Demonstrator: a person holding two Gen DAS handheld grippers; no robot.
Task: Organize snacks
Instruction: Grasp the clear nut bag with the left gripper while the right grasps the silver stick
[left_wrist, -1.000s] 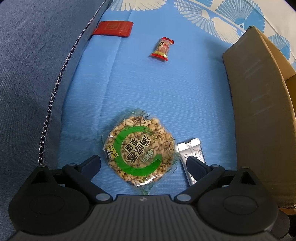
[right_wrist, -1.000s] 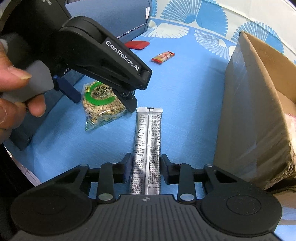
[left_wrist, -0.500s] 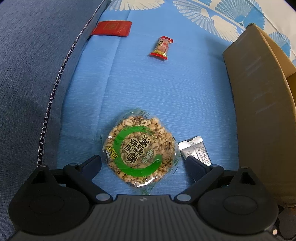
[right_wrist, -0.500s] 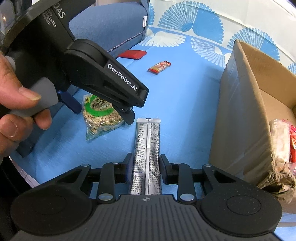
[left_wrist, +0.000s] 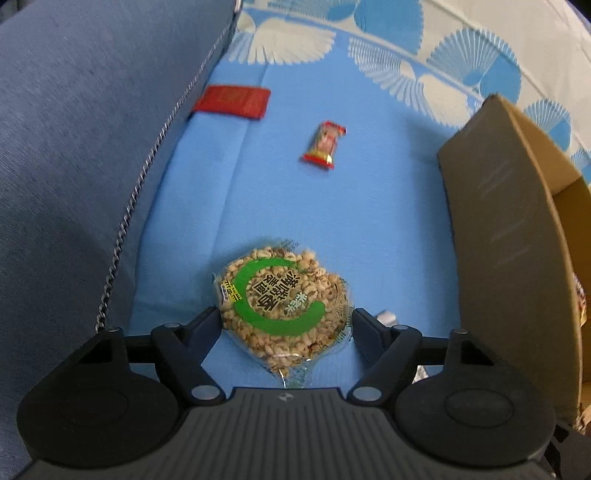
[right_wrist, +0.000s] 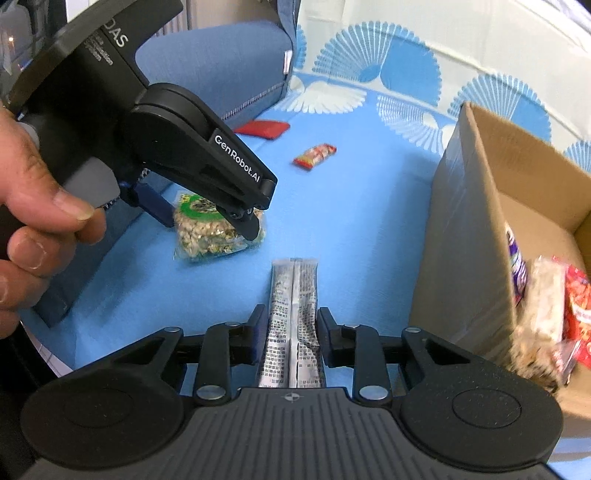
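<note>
My left gripper (left_wrist: 284, 319) is shut on a round puffed-grain snack pack with a green ring label (left_wrist: 282, 301), one finger on each side of it; it also shows in the right wrist view (right_wrist: 207, 229). My right gripper (right_wrist: 291, 326) is shut on a long silver stick pack (right_wrist: 293, 306) and holds it lengthwise above the blue cloth. A small red candy pack (left_wrist: 323, 146) lies farther off on the cloth. A flat red packet (left_wrist: 231, 101) lies by the cushion edge.
An open cardboard box (right_wrist: 476, 236) stands on the right and holds several snack packs (right_wrist: 543, 306). A blue sofa cushion with a chain (left_wrist: 74, 147) borders the left. The patterned blue cloth (left_wrist: 332, 221) covers the surface.
My left gripper has closed its fingers onto the grain snack pack. My right gripper has lifted the silver stick pack, and more of the box interior shows.
</note>
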